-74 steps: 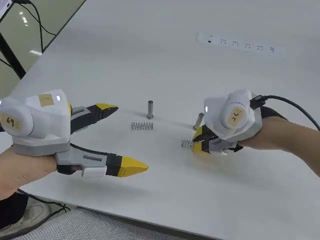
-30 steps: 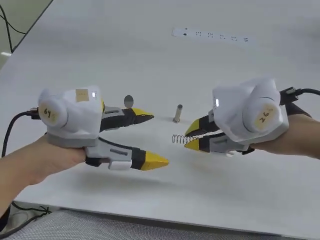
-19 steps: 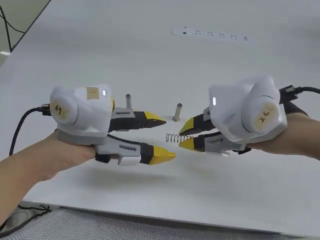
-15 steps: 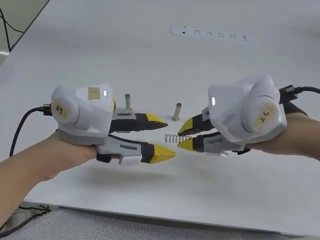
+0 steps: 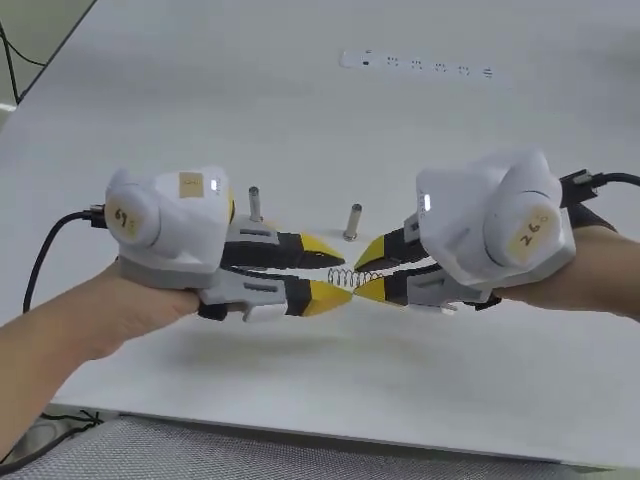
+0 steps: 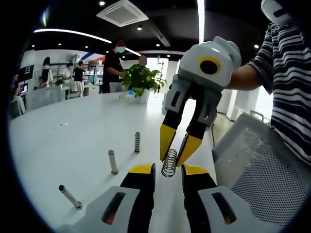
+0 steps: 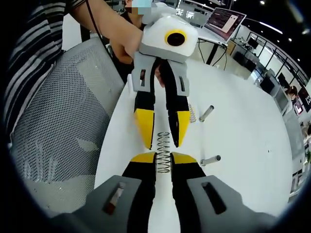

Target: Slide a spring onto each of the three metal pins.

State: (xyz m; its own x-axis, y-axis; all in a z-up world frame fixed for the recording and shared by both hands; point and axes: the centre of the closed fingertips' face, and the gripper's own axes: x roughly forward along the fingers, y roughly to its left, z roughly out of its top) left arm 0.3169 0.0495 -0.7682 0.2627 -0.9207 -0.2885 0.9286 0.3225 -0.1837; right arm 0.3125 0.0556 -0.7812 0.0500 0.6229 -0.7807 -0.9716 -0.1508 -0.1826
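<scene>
The spring (image 5: pixel 343 279) is in the air above the tabletop (image 5: pixel 300 120), pinched at one end by the right tool (image 5: pixel 360 278). The left tool (image 5: pixel 341 272), at 9 o'clock, has its jaws slightly spread around the other end. One pin (image 5: pixel 353 221) stands at 12 o'clock of the spring, a second pin (image 5: pixel 254 203) at 10 o'clock.

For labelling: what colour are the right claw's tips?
Right claw fingertips: yellow; best in right gripper view.

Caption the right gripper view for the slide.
Right gripper holds a spring by one end; left gripper, open, flanks the other.
</scene>
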